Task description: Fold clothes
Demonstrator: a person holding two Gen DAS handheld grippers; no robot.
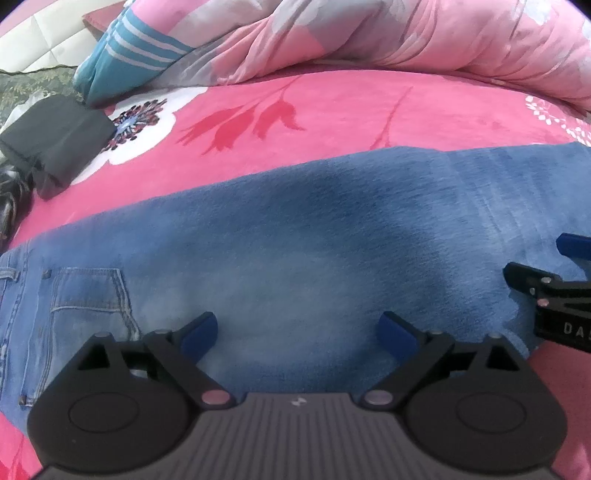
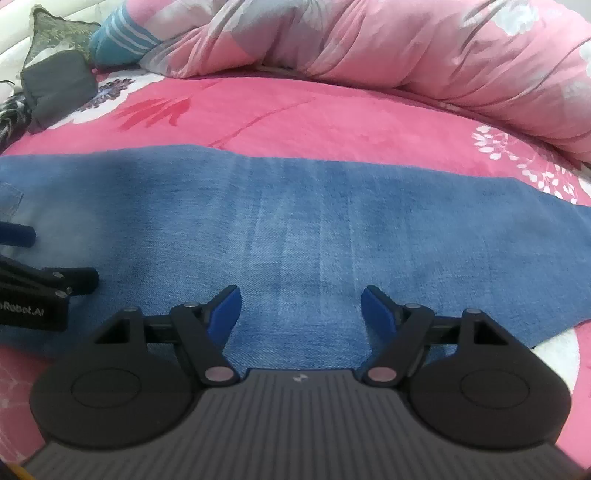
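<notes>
A pair of blue jeans (image 1: 314,229) lies flat across the pink bed, folded lengthwise, with a back pocket (image 1: 88,299) showing at the left in the left wrist view. My left gripper (image 1: 298,326) hovers over the near edge of the jeans, jaws wide open with nothing between them. The right gripper (image 1: 546,266) enters that view from the right edge. In the right wrist view the jeans (image 2: 295,229) stretch left to right, and my right gripper (image 2: 300,304) stands open above the denim, empty. There the left gripper (image 2: 62,258) shows at the left edge.
A pink floral bedspread (image 1: 332,110) covers the bed. A bunched pink quilt (image 1: 424,40) lies along the far side, with a blue striped cloth (image 1: 125,55) at its left. A folded black garment (image 1: 55,136) sits at the far left, beside a dark patterned cushion (image 2: 55,29).
</notes>
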